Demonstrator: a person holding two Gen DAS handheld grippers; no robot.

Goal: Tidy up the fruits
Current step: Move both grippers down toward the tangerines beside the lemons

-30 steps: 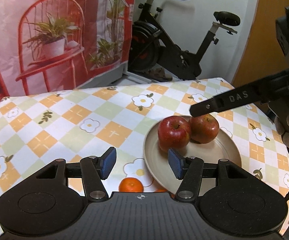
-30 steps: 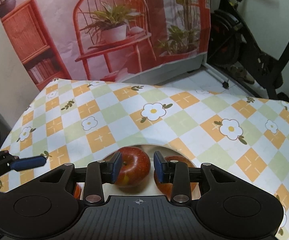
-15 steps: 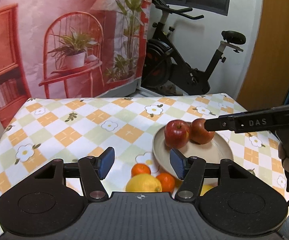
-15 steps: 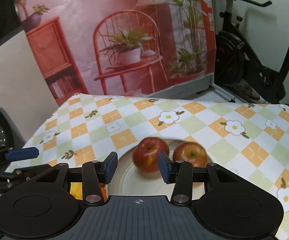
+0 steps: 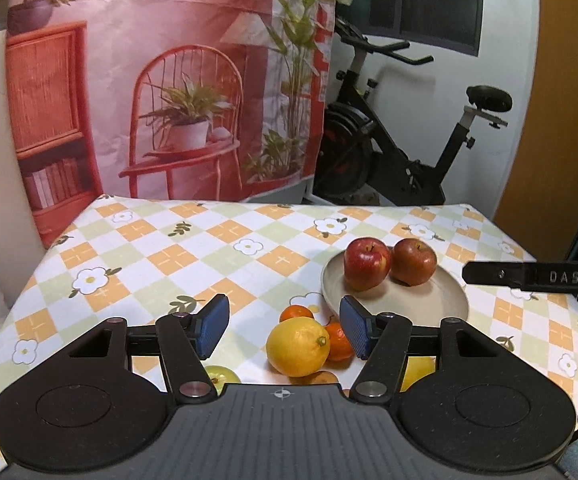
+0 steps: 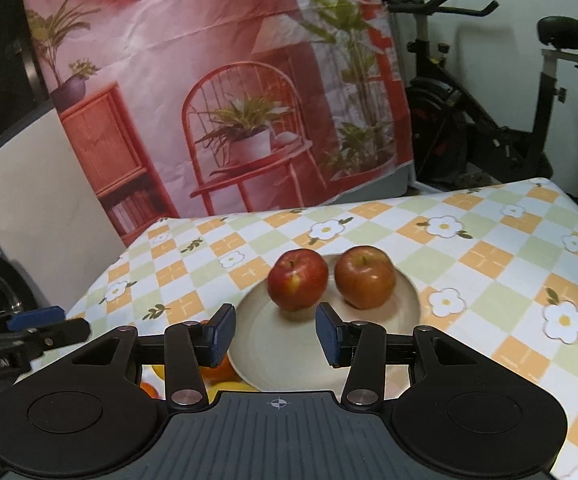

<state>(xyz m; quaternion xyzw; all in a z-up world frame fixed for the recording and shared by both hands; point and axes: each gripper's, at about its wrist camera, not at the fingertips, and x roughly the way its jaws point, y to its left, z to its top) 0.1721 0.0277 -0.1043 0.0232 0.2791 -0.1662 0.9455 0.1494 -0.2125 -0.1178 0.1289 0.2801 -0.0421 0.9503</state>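
Observation:
Two red apples [image 5: 367, 264] [image 5: 413, 262] sit side by side on a beige plate [image 5: 441, 300] right of the table's middle. Nearer than the plate lie a lemon [image 5: 299, 346], two oranges [image 5: 296, 313] [image 5: 339, 342], a green fruit [image 5: 219, 376] and another yellow fruit [image 5: 419, 370], partly hidden. My left gripper [image 5: 284, 330] hangs open above the lemon without touching it. My right gripper [image 6: 275, 334] is open over the plate's [image 6: 289, 352] near rim, short of the apples [image 6: 297, 280] [image 6: 364, 278], with nothing between its pads.
The checked flowered tablecloth [image 5: 161, 256] is bare on the left and at the back. One finger of the right gripper [image 5: 537, 277] reaches in from the right edge. A printed backdrop [image 5: 169, 80] and an exercise bike [image 5: 401, 152] stand behind the table.
Both grippers have drawn back from the plate. The right jaws, narrow by the apples a second ago, now stand wider. The lemon and more small fruit have come into the left wrist view.

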